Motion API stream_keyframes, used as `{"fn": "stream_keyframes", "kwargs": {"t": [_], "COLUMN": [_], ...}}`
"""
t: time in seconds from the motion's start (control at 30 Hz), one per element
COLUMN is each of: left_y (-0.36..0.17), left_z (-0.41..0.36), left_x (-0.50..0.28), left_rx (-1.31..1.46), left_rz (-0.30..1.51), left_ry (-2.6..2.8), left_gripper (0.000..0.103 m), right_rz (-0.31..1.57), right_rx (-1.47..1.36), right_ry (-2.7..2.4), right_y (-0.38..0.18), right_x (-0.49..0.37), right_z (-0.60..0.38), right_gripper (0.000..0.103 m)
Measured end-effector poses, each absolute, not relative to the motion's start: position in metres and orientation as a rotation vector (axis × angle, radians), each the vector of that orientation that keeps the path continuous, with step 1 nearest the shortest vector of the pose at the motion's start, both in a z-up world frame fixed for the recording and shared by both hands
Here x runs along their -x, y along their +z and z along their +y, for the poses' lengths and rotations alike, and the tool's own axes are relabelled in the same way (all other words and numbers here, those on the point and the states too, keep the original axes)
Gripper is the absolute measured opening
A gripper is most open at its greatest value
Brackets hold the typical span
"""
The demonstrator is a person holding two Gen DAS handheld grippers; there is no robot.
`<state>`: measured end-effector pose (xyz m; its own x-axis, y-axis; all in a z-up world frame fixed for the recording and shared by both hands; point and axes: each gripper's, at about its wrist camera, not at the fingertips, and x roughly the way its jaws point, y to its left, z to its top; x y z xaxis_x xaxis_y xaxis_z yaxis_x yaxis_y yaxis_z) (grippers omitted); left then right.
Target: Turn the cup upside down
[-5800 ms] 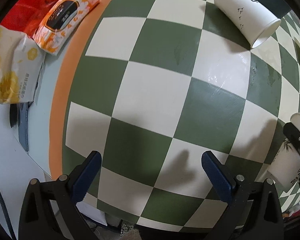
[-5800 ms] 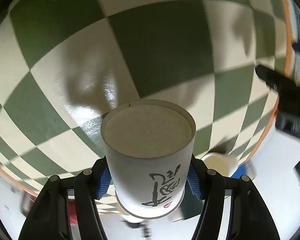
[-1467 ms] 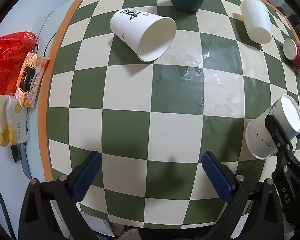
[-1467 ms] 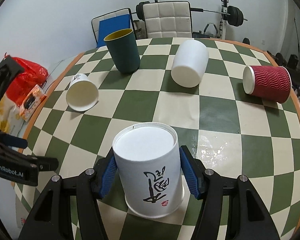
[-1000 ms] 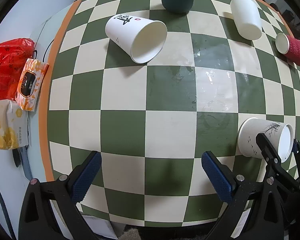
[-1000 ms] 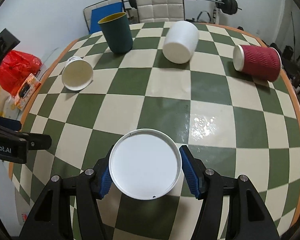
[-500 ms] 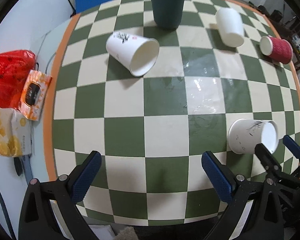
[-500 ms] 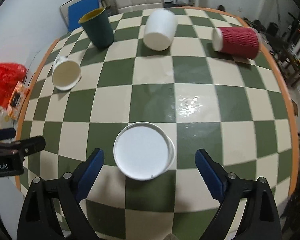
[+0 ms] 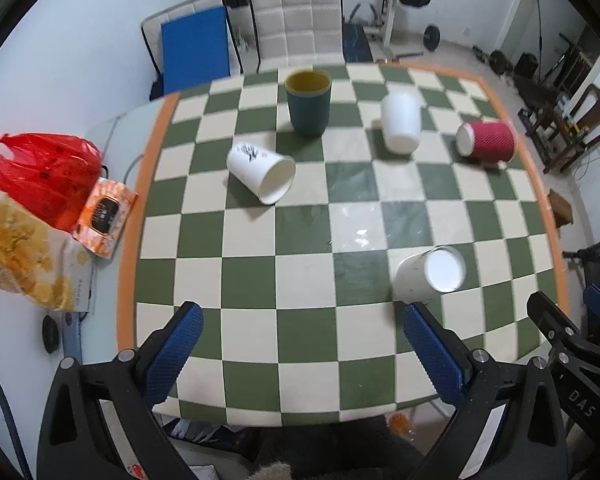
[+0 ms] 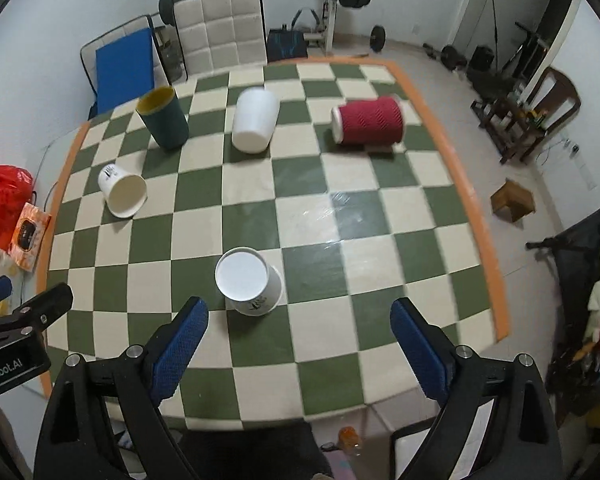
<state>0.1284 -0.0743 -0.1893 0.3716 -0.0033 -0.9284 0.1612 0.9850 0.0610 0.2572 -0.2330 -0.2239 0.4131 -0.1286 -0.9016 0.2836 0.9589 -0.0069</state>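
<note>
On the checkered table, white cup stands inverted; both claws gape empty.

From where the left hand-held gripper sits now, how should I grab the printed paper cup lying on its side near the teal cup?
Grip the printed paper cup across its side wall at mid-length, coming down from above with the fingers astride the wall. It lies on its side, mouth open toward the camera, so the rim is soft and would likely crush. The left hand-held gripper is open and well short of it.
</note>
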Motion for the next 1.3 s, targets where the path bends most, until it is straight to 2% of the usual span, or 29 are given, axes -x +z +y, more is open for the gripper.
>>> {"fn": "stream_keyframes", "kwargs": {"t": [0.33,0.57,0.93,1.3], "left_y": [-0.079,-0.038,-0.006,0.009], "left_z": [-0.076,-0.076,-0.078,-0.078], "left_x": [-0.058,-0.022,0.013,0.023], "left_rx": [-0.083,-0.063,-0.042,-0.045], "left_rz": [1.045,1.009,0.984,0.918], "left_ry": [-0.108,-0.092,-0.103,-0.08], "left_gripper": [0.102,0.102,0.102,0.103], "right_rz": [0.971,0.891,0.858,0.837], "right_rx": [-0.061,-0.068,-0.077,-0.086], "right_ry": [-0.209,-0.177,-0.178,-0.175], "right_y": [-0.097,-0.033,0.013,0.021], "right_x": [-0.182,-0.135,-0.097,-0.091], "right_z": [-0.228,-0.231,-0.237,-0.244], "right_gripper": [0.095,0.098,0.098,0.101]}}
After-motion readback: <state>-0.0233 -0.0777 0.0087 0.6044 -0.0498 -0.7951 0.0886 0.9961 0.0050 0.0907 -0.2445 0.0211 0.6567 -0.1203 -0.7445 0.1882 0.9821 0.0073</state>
